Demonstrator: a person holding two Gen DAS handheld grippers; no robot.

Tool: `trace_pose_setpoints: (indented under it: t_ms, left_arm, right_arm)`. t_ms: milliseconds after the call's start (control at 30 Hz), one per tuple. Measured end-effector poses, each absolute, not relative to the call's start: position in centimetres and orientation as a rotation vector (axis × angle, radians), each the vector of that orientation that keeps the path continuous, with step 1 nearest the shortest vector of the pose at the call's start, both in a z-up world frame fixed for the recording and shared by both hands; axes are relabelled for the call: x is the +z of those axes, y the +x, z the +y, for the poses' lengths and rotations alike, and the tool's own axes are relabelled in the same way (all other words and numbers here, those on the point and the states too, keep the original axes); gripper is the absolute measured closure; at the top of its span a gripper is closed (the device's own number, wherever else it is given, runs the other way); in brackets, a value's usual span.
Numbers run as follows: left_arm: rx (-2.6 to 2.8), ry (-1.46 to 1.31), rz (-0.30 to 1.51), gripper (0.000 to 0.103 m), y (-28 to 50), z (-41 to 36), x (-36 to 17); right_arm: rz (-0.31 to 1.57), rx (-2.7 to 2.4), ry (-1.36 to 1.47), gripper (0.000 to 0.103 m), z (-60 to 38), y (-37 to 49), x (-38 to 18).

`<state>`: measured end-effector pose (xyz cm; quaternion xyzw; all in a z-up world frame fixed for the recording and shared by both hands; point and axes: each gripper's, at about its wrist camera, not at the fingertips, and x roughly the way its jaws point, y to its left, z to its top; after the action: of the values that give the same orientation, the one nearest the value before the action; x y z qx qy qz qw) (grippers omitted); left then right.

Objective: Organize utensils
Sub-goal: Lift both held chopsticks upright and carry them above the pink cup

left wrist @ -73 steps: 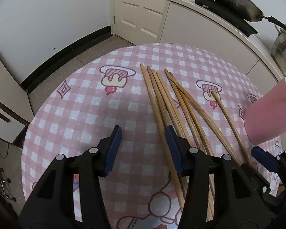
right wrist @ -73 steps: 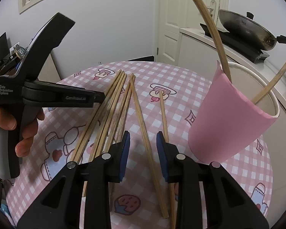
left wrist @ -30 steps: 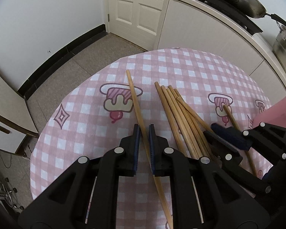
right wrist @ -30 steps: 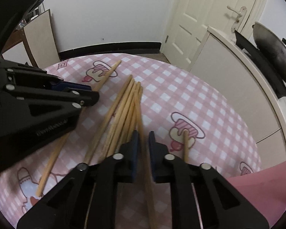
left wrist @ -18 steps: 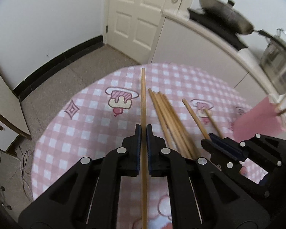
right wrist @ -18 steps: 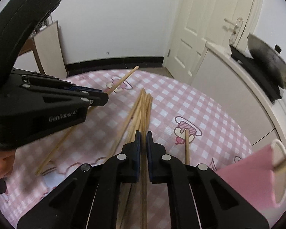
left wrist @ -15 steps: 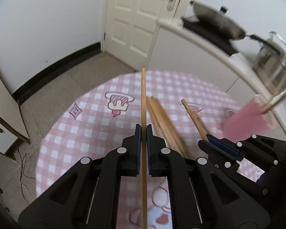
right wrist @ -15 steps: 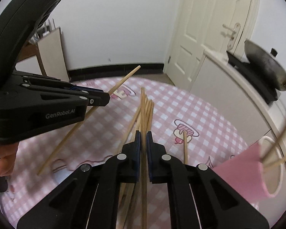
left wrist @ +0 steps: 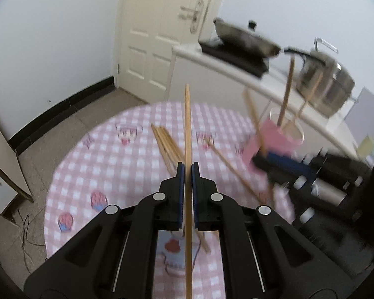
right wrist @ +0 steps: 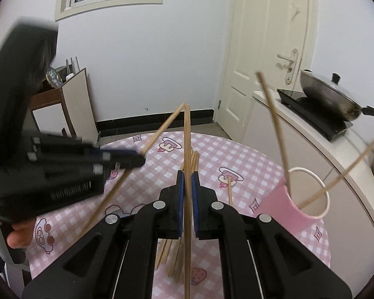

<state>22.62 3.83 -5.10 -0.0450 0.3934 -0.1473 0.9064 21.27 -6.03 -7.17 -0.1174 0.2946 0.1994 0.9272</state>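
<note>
My left gripper (left wrist: pixel 187 168) is shut on one wooden chopstick (left wrist: pixel 187 124), lifted above the pink checked table (left wrist: pixel 99 174). In the right wrist view my right gripper (right wrist: pixel 187 175) is likewise shut on another wooden chopstick (right wrist: pixel 187 137), held clear of the table. A bundle of several chopsticks (left wrist: pixel 165 143) still lies on the cloth, with a single one (left wrist: pixel 227 164) beside it. The pink cup (right wrist: pixel 286 206) stands at the right with chopsticks (right wrist: pixel 274 124) leaning out of it. The left gripper (right wrist: pixel 127 159) appears blurred at the left of the right wrist view.
A white counter (left wrist: pixel 236 79) runs behind the table with a pan (left wrist: pixel 241 37) and a steel pot (left wrist: pixel 329 84) on it. A closed door (left wrist: pixel 162 37) stands at the back. A low cabinet (right wrist: pixel 69 104) sits against the left wall. A hand (right wrist: pixel 20 236) grips the left tool.
Both grippers closed on a chopstick each and rose off the table, tilting up. The cup has come into fuller view at the right.
</note>
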Motion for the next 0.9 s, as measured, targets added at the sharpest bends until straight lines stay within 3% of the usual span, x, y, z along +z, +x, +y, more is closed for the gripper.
trace_pose_setpoints:
  t_ms: [500, 667, 700, 767, 800, 867, 900]
  left_arm:
    - [-0.204, 0.015, 1.168, 0.096, 23.9, 5.4, -12.9]
    - [-0.177, 0.047, 1.182, 0.094, 25.4, 5.1, -13.2]
    - [-0.173, 0.063, 1.182, 0.089, 25.7, 4.9, -13.1]
    - [-0.168, 0.094, 1.176, 0.061, 26.1, 4.5, -13.2]
    - [-0.151, 0.116, 1.162, 0.039, 26.3, 4.2, -13.1]
    - [-0.118, 0.155, 1.132, 0.04, 26.6, 3.8, -13.3]
    - [-0.125, 0.159, 1.139, 0.052, 26.8, 3.6, -13.6]
  right_arm:
    - [0.716, 0.456, -0.172, 0.098, -8.1, 20.7, -9.2]
    - [0.726, 0.459, -0.174, 0.098, -8.0, 20.5, -9.4]
    - [0.729, 0.457, -0.173, 0.098, -8.0, 20.6, -9.5]
    - [0.729, 0.455, -0.171, 0.098, -8.2, 20.7, -9.5]
    - [0.73, 0.454, -0.17, 0.098, -8.2, 20.8, -9.5]
    - [0.73, 0.453, -0.167, 0.098, -8.2, 20.9, -9.6]
    - [0.73, 0.452, -0.167, 0.098, -8.3, 20.9, -9.6]
